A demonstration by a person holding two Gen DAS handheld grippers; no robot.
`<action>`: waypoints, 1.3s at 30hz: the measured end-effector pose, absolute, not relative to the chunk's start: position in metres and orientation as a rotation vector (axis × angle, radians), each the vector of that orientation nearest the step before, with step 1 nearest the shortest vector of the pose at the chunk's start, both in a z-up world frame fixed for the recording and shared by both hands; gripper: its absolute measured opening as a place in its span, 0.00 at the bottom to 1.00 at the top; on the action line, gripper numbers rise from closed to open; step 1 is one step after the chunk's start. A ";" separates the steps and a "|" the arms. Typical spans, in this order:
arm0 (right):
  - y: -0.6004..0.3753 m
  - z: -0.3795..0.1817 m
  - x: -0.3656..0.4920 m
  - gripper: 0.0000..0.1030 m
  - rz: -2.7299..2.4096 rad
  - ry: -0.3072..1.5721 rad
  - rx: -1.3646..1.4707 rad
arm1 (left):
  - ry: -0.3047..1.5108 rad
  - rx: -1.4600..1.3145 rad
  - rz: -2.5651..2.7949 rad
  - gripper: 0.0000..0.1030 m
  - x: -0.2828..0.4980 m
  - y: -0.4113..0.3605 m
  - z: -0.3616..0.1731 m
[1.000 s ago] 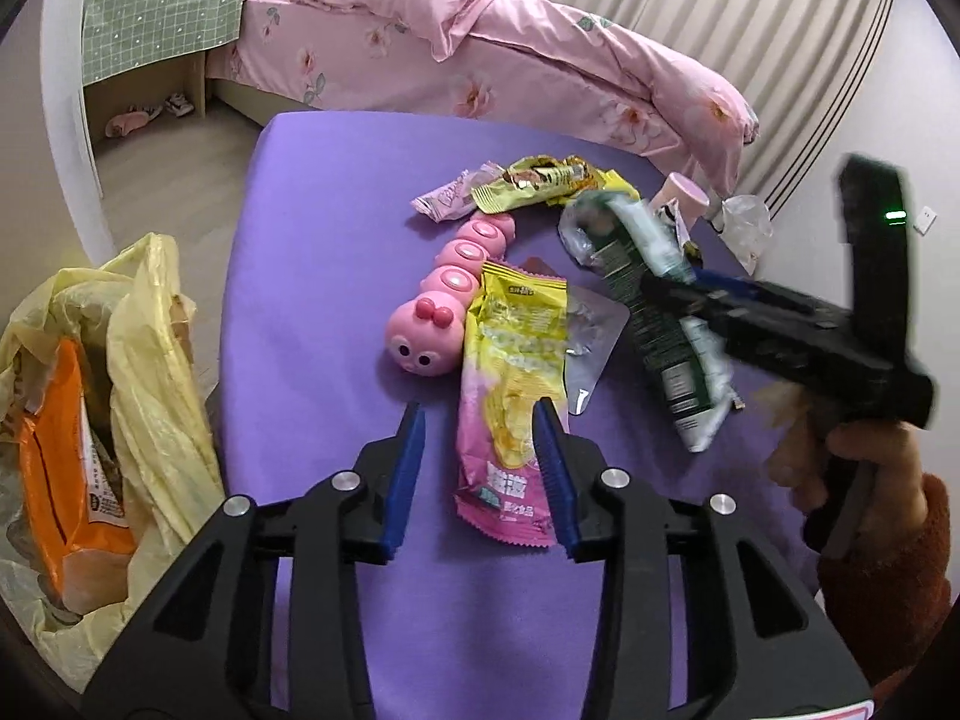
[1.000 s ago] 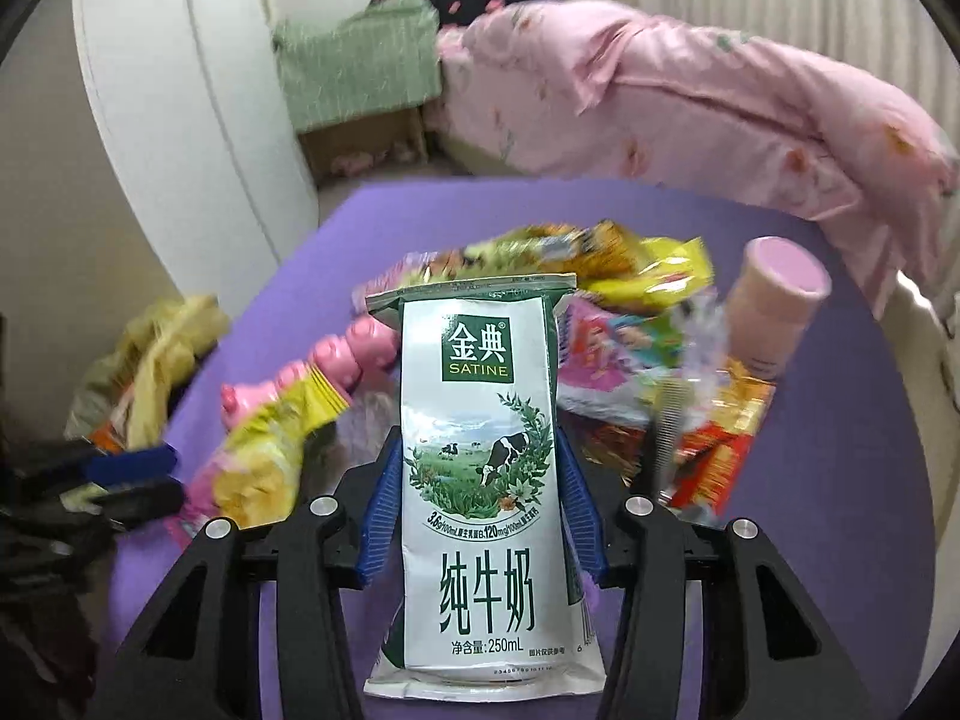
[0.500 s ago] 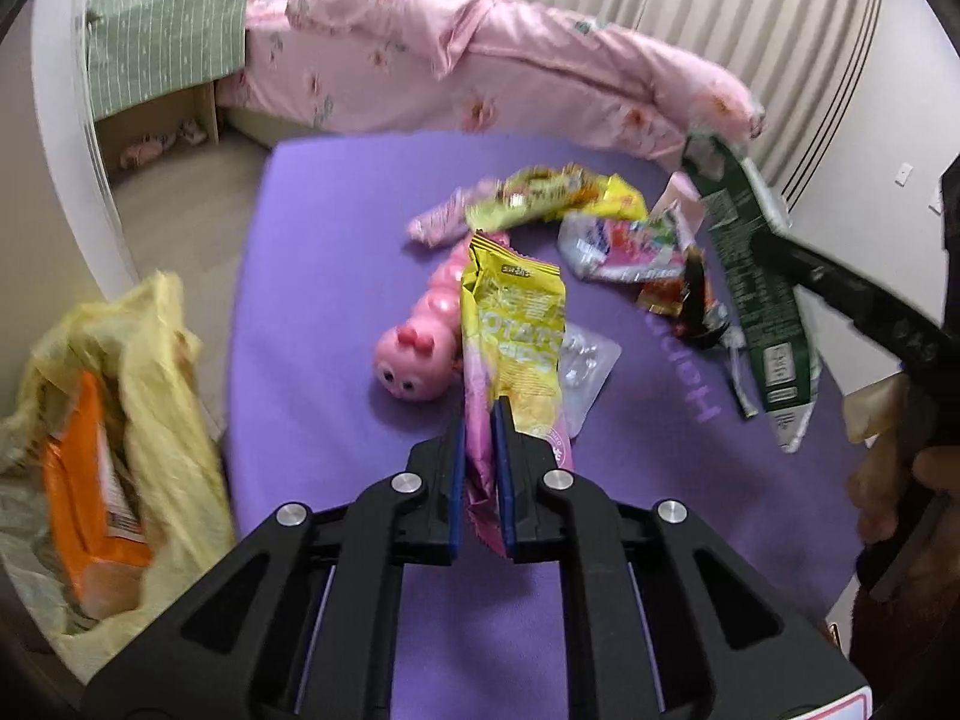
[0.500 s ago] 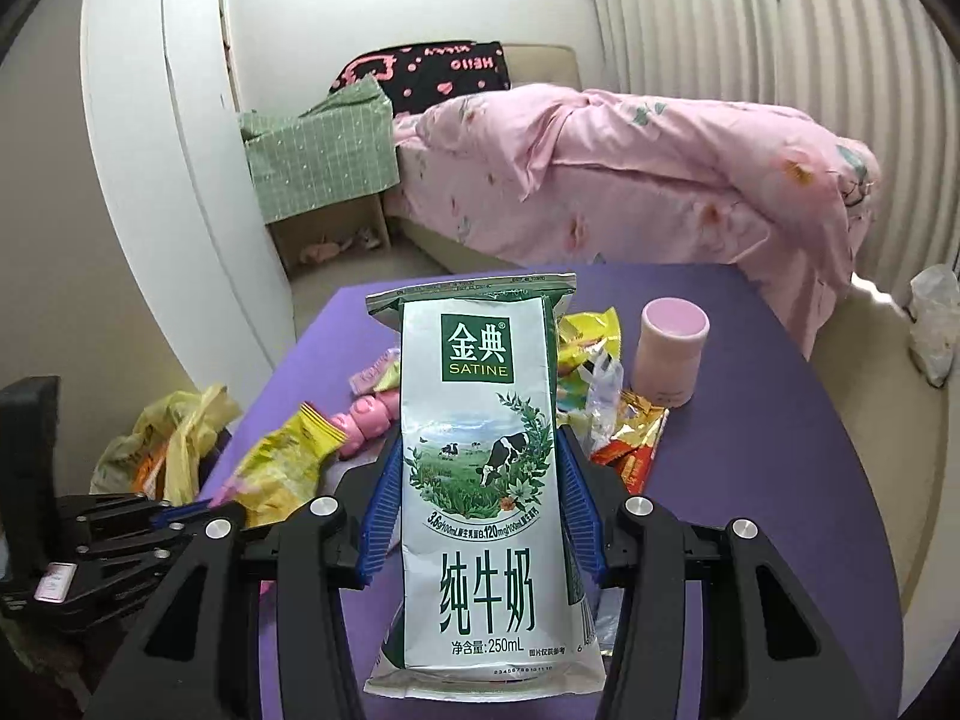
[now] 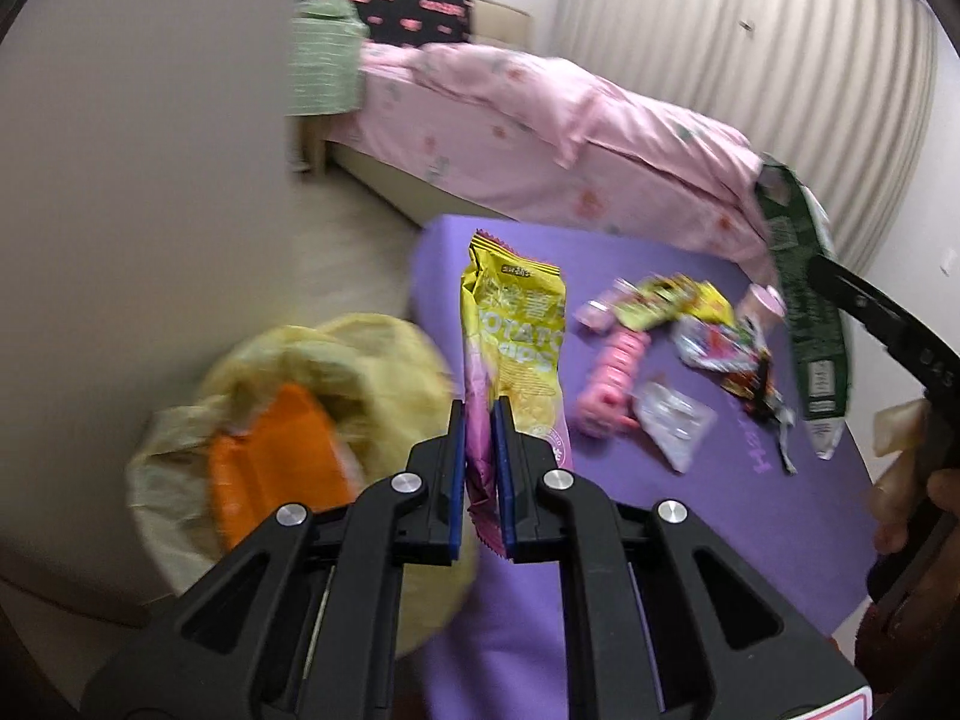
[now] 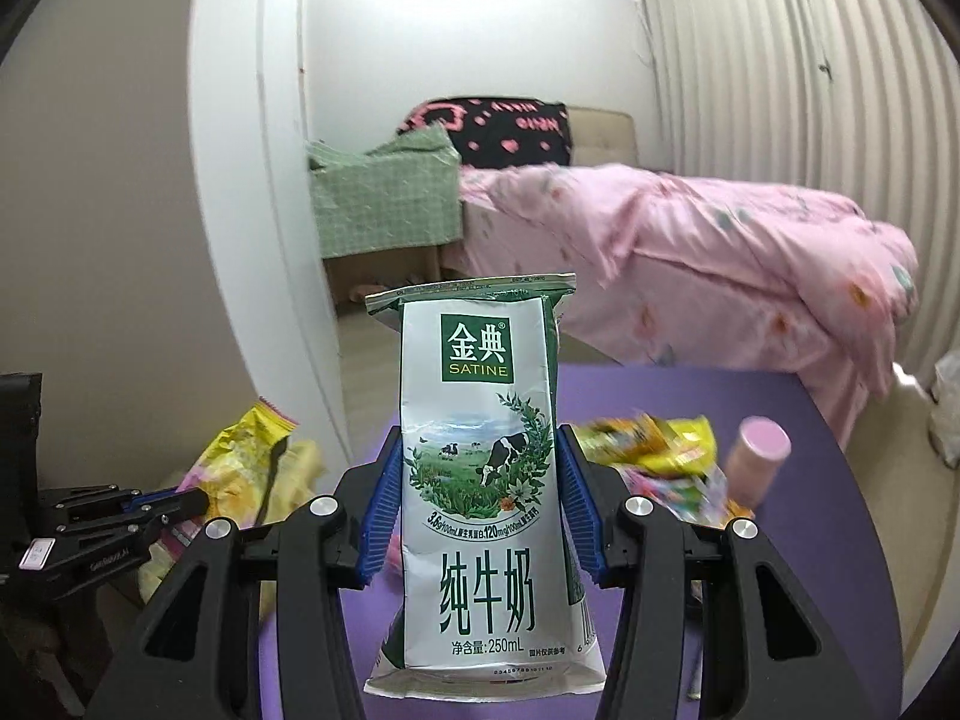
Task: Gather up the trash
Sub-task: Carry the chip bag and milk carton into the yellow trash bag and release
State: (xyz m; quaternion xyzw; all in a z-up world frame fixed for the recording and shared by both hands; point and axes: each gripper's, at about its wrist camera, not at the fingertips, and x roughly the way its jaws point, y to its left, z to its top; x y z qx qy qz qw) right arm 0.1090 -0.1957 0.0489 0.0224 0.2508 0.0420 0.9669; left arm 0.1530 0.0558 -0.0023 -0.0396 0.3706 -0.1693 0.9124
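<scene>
Two wrist fisheyes, aimed along their fingers

The purple table is viewed closely from above by the left camera; it is viewed lower, from its near edge, by the right. The table, bed and chip bag are shared.

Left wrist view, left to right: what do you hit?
Yellow trash bag with an orange packet inside → potato chips bag pinched by the left gripper → pink caterpillar toy → clear wrapper → pink cup → green milk pouch held by the right gripper.
</scene>
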 end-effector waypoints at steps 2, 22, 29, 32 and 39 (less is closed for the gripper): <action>-0.183 0.055 0.112 0.45 0.110 0.492 0.040 | 0.757 -0.097 -0.302 0.08 0.154 0.077 0.000; -0.095 0.035 0.138 0.45 0.274 0.541 -0.073 | 0.822 -0.134 -0.082 0.08 0.149 0.168 -0.038; -0.085 0.028 0.141 0.45 0.278 0.567 -0.093 | 0.841 -0.144 -0.083 0.09 0.152 0.172 -0.051; -0.082 0.025 0.143 0.45 0.284 0.576 -0.096 | 0.854 -0.155 -0.094 0.08 0.154 0.172 -0.057; -0.078 0.019 0.144 0.45 0.289 0.594 -0.104 | 0.878 -0.249 -0.108 0.33 0.160 0.181 -0.070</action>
